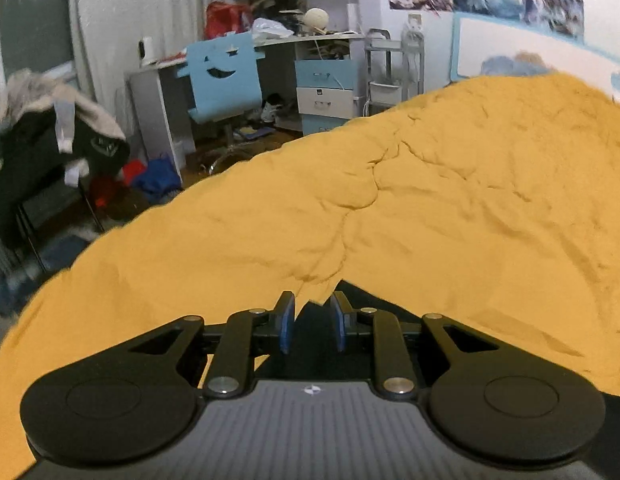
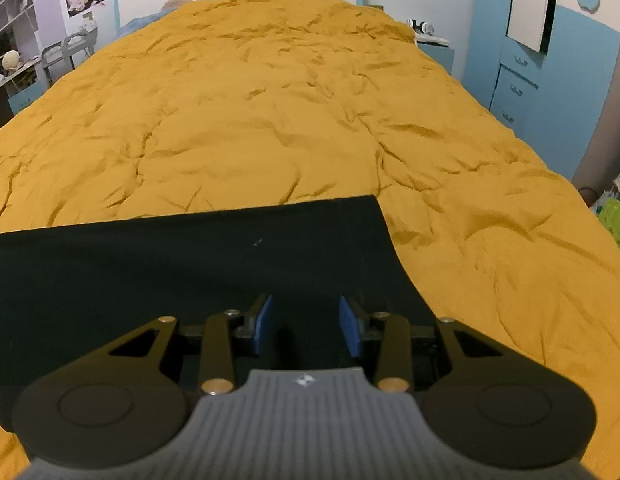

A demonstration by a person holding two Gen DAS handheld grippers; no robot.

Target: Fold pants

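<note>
**Pants flat on bed, both grippers unloaded — grab risk ahead**

Biggest risk: a jaw closing at the pants edge bites the yellow bedspread [image 2: 270, 100] along with the cloth, because the cover is soft and rumpled right up to the hem; lifting would then drag the cover and wreck the fold. Next risk: the two grippers pick up at uneven points, so the fold lands skewed. Smaller risk: pinching only the top layer, leaving the lower one behind.

Pants [image 2: 170, 264]: black, matte, lying flat and smooth on the near part of the bed, one straight far edge and a clean corner at right in the right wrist view. Layer count cannot be told. In the left wrist view only a dark sliver shows just past the fingers.

Right gripper [image 2: 306, 324]: blue pads spread wide, hovering over the pants near that right corner, holding nothing.

Left gripper [image 1: 310, 320]: pads narrowly apart, nothing visibly pinched, at the pants edge by the bedspread.
</note>
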